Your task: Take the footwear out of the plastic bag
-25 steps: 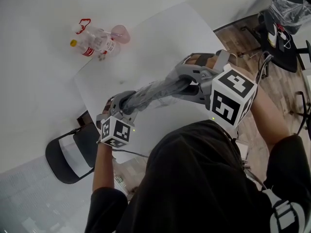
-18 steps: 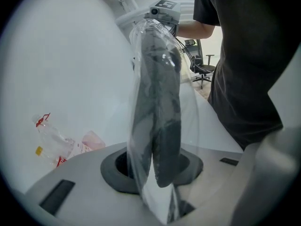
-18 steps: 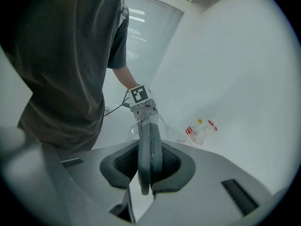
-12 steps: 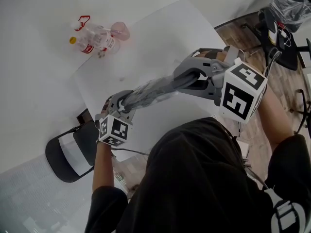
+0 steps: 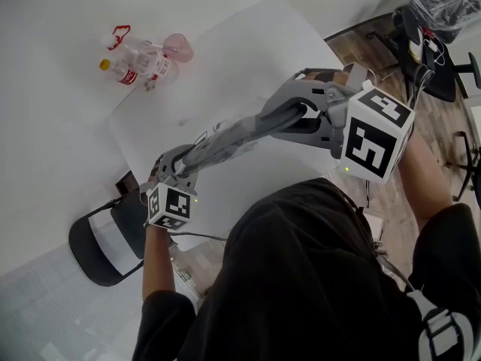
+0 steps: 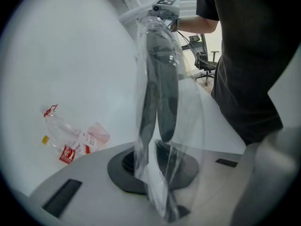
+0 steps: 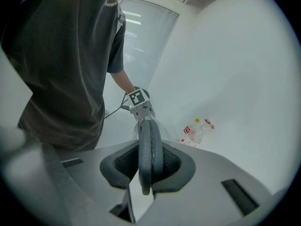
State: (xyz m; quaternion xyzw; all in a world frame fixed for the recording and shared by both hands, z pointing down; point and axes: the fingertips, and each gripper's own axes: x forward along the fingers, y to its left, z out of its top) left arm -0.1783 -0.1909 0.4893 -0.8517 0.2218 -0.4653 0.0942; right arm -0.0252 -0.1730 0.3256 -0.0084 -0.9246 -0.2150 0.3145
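A pair of dark grey footwear [image 5: 234, 131] lies inside a clear plastic bag [image 5: 204, 147], stretched in the air between both grippers above the white table [image 5: 255, 43]. My left gripper [image 5: 183, 165] pinches the bag's closed end [image 6: 162, 206]. Its jaws have just been closing with the plastic between them. In the left gripper view the footwear [image 6: 162, 79] hangs in the bag [image 6: 190, 126] toward my right gripper [image 6: 164, 6]. My right gripper [image 5: 291, 116] is shut on the footwear's other end [image 7: 150, 149], soles pressed together edge-on between its pads.
Plastic bottles with a pink cup [image 5: 143, 60] lie at the table's far left corner. A black chair with a white stripe [image 5: 105, 243] stands at the near left edge. An office chair [image 5: 432, 43] stands on the wooden floor at the top right.
The left gripper has slid a little down and left. The bag between the grippers looks longer and tauter. The right gripper keeps its hold on the footwear.
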